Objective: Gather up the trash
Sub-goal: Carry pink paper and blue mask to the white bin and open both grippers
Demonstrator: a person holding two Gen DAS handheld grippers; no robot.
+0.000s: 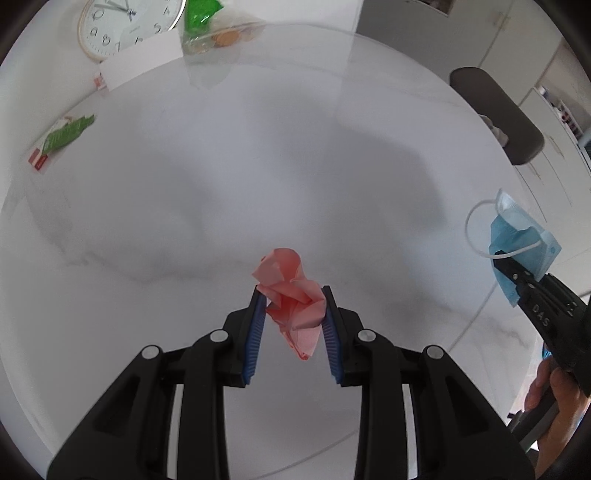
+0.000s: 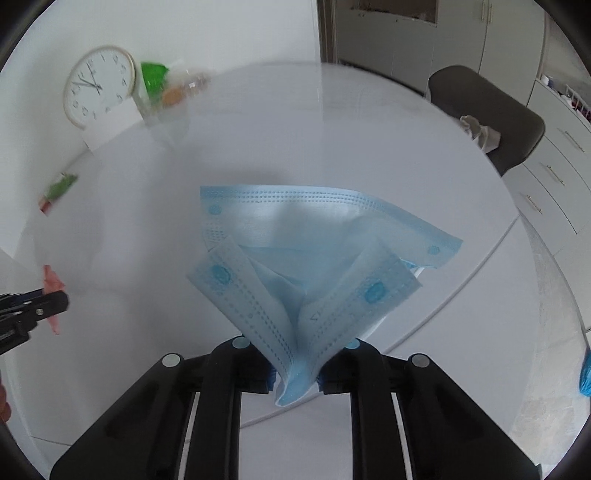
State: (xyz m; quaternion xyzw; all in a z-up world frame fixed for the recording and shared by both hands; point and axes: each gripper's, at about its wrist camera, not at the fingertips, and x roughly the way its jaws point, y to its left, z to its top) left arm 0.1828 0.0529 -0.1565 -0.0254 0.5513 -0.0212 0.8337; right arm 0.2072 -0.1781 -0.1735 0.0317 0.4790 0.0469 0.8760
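Note:
My left gripper (image 1: 291, 295) is shut on a crumpled pink paper (image 1: 291, 295) and holds it above the white round table (image 1: 221, 184). My right gripper (image 2: 295, 369) is shut on a folded blue face mask (image 2: 306, 251), which fans out in front of its camera. In the left wrist view the right gripper (image 1: 517, 273) shows at the right edge with the mask (image 1: 521, 236) in it. In the right wrist view the left gripper (image 2: 44, 299) and the pink paper (image 2: 51, 282) show at the left edge.
A green and red wrapper (image 1: 61, 138) lies at the table's far left. A clear bag with green and orange contents (image 1: 210, 29) and a white card (image 1: 140, 61) stand at the back, near a wall clock (image 1: 125, 22). A dark chair (image 1: 498, 114) stands at the right.

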